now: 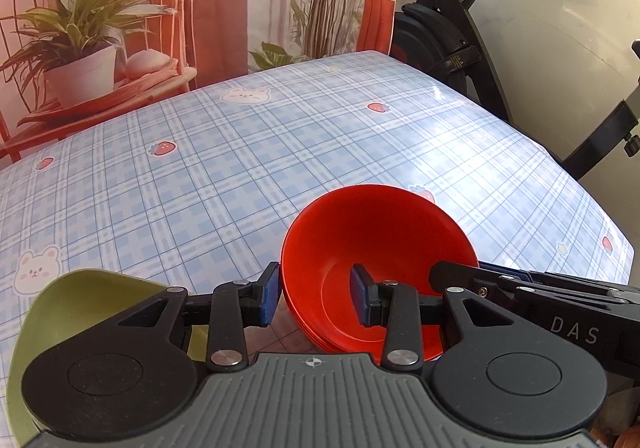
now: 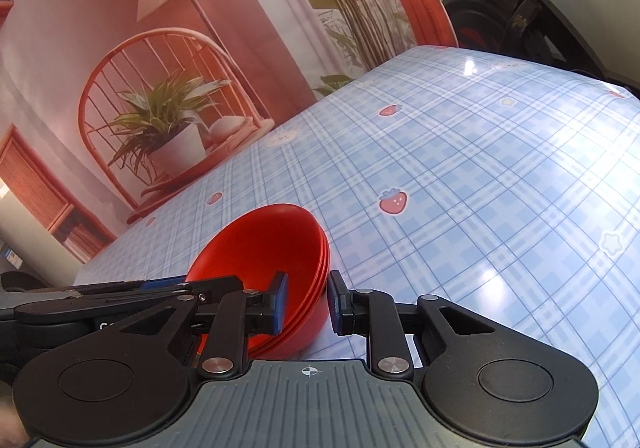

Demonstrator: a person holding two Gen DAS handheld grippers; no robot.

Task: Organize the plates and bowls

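On the near part of the table, which is covered by a blue plaid cloth printed with strawberries and bears, a stack of red bowls is seen, tilted rather than flat. Behind the far edge a backdrop printed with a chair, potted plants and a lamp is hung, and to the far right the black frame of an exercise bike is visible.

At the near left of the left wrist view, a green bowl is partly hidden under the gripper body.

The left side of the red stack's wall is straddled by the left gripper: one blue pad is placed outside the rim and the other inside the top bowl. A gap is left between the pads and the wall, so the fingers are spread and not pinching.

The right side of the stack is straddled by the right gripper, with one pad inside the top bowl and one outside, close to the rims. Whether the wall is actually pinched cannot be told from either view.

In each view, the other gripper is seen reaching in at the stack from the opposite side.
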